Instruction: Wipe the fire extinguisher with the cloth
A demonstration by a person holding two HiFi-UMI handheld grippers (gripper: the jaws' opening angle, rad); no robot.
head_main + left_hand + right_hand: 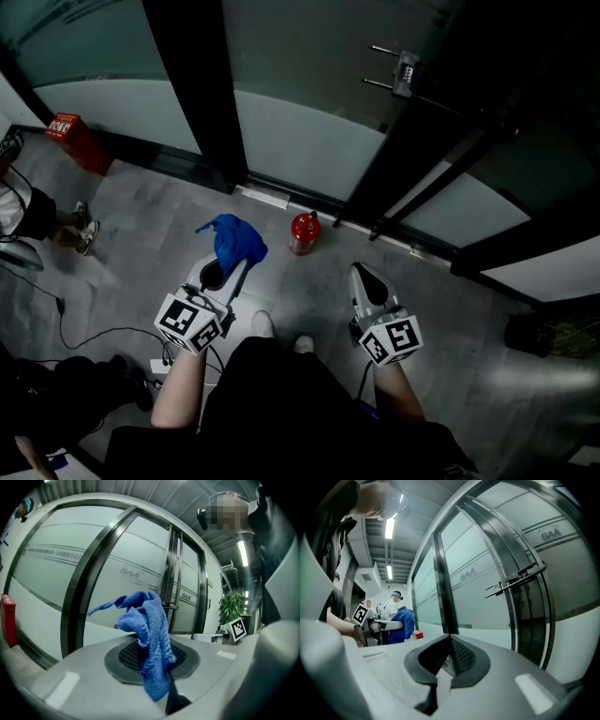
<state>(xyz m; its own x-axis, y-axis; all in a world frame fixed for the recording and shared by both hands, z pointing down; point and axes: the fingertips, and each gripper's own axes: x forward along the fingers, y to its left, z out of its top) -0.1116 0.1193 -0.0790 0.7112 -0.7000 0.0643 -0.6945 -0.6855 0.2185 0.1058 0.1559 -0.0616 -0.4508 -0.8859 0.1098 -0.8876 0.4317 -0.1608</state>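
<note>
A small red fire extinguisher (303, 233) stands upright on the grey floor by the foot of the glass wall. A blue knitted cloth (232, 241) hangs bunched from my left gripper (217, 272), just left of the extinguisher and apart from it. In the left gripper view the cloth (149, 634) is pinched between the shut jaws of the left gripper (150, 656) and stands up above them. My right gripper (367, 281) hovers to the right of the extinguisher. Its jaws (447, 660) are shut with nothing between them. The cloth (404, 625) also shows at the left of the right gripper view.
Glass panels with dark frames and a door handle (405, 75) lie straight ahead. A red box (73, 134) sits by the wall at far left. A bystander's feet (70, 230) and floor cables (94, 333) are at left, and a potted plant (553, 336) at right.
</note>
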